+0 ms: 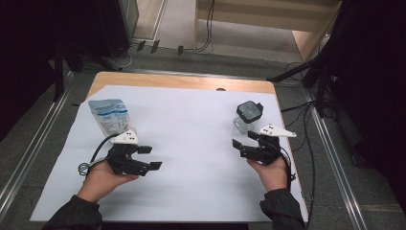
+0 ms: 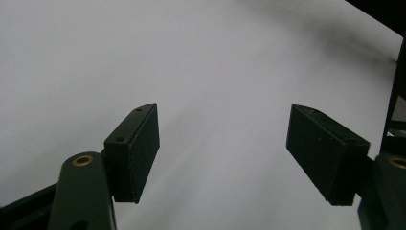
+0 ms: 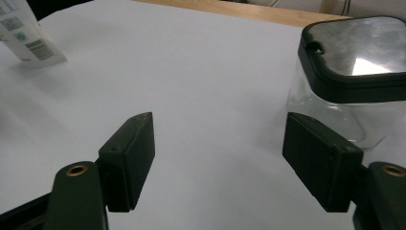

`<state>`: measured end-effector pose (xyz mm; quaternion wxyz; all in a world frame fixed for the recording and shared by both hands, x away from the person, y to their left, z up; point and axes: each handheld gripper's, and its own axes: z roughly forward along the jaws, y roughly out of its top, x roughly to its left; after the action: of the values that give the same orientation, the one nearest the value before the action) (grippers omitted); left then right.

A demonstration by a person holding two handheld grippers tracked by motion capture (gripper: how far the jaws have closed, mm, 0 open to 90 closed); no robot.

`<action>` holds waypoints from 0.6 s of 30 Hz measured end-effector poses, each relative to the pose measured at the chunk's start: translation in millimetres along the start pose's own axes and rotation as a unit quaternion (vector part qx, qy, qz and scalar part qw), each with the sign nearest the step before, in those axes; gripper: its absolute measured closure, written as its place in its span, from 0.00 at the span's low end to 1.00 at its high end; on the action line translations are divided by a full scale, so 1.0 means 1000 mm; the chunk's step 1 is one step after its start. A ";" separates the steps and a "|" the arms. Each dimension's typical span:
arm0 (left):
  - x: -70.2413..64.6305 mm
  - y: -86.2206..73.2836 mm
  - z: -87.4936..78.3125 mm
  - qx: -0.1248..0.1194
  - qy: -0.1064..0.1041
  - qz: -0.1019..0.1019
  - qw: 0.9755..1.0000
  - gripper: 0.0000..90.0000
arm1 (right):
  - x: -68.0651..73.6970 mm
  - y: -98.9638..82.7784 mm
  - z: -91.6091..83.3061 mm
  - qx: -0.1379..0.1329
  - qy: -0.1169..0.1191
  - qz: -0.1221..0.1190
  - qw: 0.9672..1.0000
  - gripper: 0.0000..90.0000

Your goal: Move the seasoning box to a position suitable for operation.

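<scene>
A blue and white pouch lies at the left of the white sheet, just behind my left gripper. That gripper is open and points right, with bare white sheet between its jaws. A clear square jar with a black lid stands at the right. My right gripper is open just in front of it and points left. In the right gripper view the jar stands just beyond the right jaw, outside the gap, and the pouch lies far off at the upper left.
The sheet covers most of a wooden table, whose right edge runs close to the jar. Cables hang off the right side. Dark stand legs and floor rails flank the table.
</scene>
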<state>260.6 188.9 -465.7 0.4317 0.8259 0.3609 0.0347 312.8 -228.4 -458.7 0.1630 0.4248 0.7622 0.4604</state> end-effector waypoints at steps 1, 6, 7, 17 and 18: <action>0.000 -0.001 -0.001 0.003 -0.001 0.000 1.000 0.31 | -0.003 0.001 0.001 0.002 -0.006 -0.001 1.000 0.31; -0.001 -0.003 -0.002 0.003 0.004 -0.001 1.000 0.31 | -0.012 0.004 0.003 0.001 -0.014 0.005 1.000 0.31; -0.001 -0.003 -0.003 0.003 0.006 -0.001 1.000 0.31 | -0.014 0.004 0.003 0.001 -0.015 0.008 1.000 0.31; -0.003 -0.008 -0.005 0.004 0.009 -0.002 1.000 0.31 | -0.030 0.019 0.007 0.008 -0.043 0.018 0.999 0.32; -0.003 -0.008 -0.005 0.003 0.007 -0.001 1.000 0.31 | -0.031 0.021 0.009 0.009 -0.044 0.017 0.999 0.32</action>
<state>251.6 193.7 -467.6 0.4268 0.8266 0.3647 0.0388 347.1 -243.8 -450.3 0.1847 0.4593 0.7508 0.4373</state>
